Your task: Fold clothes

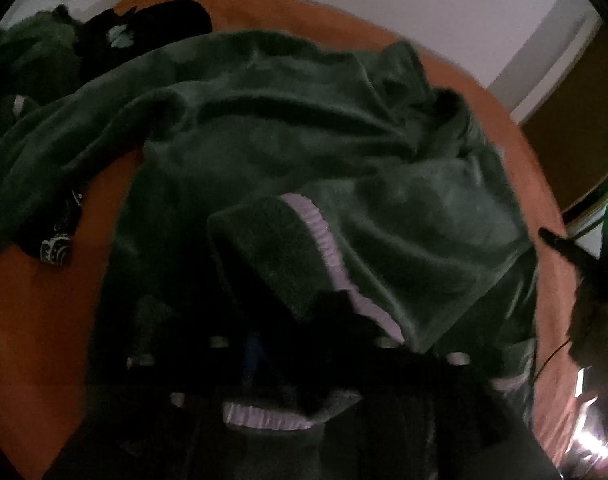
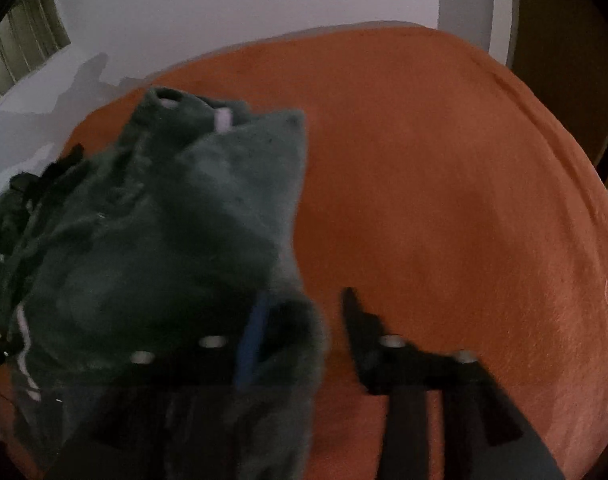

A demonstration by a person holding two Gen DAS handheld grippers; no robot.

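Your green fleece garment [image 1: 264,128] lies spread and rumpled across the orange bed cover [image 1: 44,320], its white-ribbed cuff [image 1: 323,232] folded onto the middle. Your left gripper [image 1: 288,320] sits low over that cuff, too dark to tell whether it grips. Your right gripper [image 2: 304,308] has its jaws apart, the left finger [image 2: 256,328] half buried in fleece, the right one over bare cover

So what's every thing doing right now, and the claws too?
Green fleece top: spread out, rumpled, not folded.
Lilac-edged cuff: lying on top of the fleece, by the left claw.
Left claw: too dark to tell.
Right claw: open, fleece draped over one finger.
Orange bedcover: bare here, smooth.
Black clothes: heaped at the back.
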